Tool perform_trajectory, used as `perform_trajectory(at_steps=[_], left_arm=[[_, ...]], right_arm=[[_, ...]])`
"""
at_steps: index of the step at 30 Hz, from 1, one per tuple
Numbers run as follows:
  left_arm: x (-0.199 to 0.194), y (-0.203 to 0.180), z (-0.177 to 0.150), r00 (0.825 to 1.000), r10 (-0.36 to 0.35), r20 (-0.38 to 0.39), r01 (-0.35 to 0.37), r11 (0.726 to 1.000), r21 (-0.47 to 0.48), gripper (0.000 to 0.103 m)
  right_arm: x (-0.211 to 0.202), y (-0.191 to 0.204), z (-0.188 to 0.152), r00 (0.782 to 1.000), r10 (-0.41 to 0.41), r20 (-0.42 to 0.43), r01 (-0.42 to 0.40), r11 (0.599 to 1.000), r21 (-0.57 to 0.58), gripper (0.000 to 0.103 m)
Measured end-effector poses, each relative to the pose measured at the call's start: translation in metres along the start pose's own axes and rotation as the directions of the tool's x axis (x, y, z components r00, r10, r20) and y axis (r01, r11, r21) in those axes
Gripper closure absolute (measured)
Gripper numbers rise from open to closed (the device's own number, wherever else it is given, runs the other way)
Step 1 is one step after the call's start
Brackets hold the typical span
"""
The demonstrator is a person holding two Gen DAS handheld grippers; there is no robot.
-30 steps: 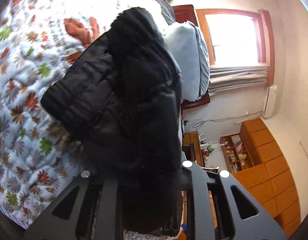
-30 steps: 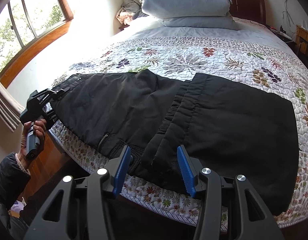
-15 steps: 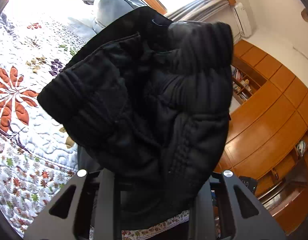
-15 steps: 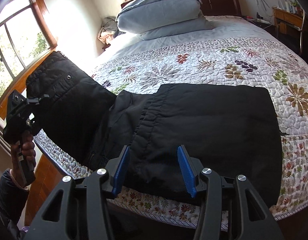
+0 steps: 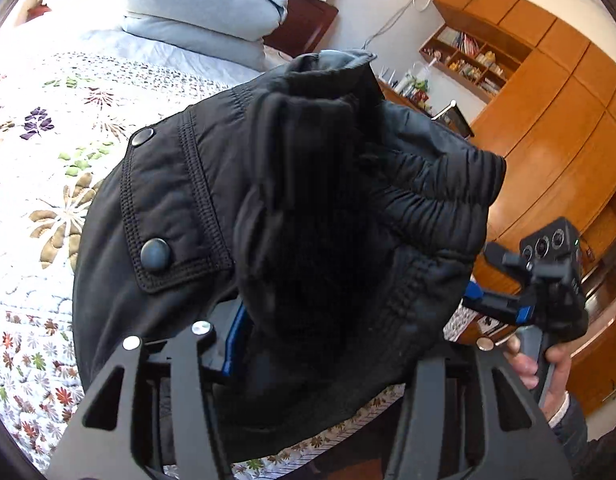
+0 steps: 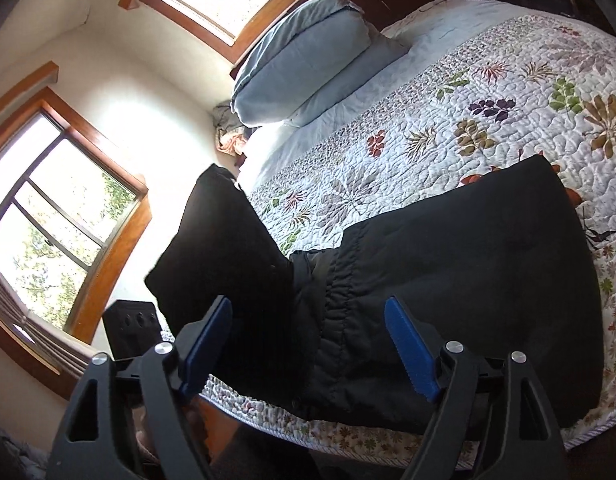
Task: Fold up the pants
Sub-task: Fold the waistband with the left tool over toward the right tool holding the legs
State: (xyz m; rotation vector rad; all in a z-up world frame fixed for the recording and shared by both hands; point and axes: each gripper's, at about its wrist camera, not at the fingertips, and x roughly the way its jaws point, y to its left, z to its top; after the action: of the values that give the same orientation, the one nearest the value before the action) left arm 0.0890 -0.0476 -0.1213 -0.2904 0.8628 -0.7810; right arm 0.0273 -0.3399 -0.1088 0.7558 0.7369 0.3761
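Nearest the left camera, the left gripper (image 5: 308,344) is clamped on a thick bunch of the black pants (image 5: 291,216), holding the waist end with its snap button (image 5: 155,254) up off the bed (image 5: 39,184); the cloth hides most of the fingers, though one blue pad shows pressed against it at 7 o'clock. In the right view the right gripper (image 6: 308,344) hangs with its jaws wide apart over the near edge of the bed, holding nothing, the gathered seam of the pants just beyond its tips. The rest of the pants (image 6: 460,288) lies flat across the quilt toward 3 o'clock, while the lifted part stands up at 10 o'clock. The step in hand looks like carrying the raised end over onto the flat half. To do it well, keep the left clamp firm, swing the cloth low and level so it lands edge on edge, and use the free right gripper to pin the crease line near the seam so the lower layer does not drag. Farther off, the blue pillows (image 6: 308,60) sit at 12 o'clock, well clear of the work.
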Motion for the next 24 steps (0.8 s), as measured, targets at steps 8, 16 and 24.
perform_trajectory(at_steps=[8, 16, 24], left_arm=[[0.034, 0.001, 0.010, 0.995, 0.013, -0.102, -0.004, 0.996, 0.089, 0.022], [0.047, 0.003, 0.003, 0.989, -0.024, -0.143, 0.033, 0.998, 0.063, 0.018], [-0.006, 0.050, 0.003, 0.997, 0.050, -0.059, -0.052, 0.998, -0.021, 0.013]], right_arm=[[0.030, -0.037, -0.005, 0.993, 0.093, -0.068, -0.079, 0.979, 0.189, 0.017], [0.039, -0.055, -0.007, 0.982, 0.184, -0.051, -0.160, 0.937, 0.312, 0.015], [0.059, -0.052, 0.002, 0.980, 0.163, -0.112, -0.124, 0.946, 0.299, 0.013]])
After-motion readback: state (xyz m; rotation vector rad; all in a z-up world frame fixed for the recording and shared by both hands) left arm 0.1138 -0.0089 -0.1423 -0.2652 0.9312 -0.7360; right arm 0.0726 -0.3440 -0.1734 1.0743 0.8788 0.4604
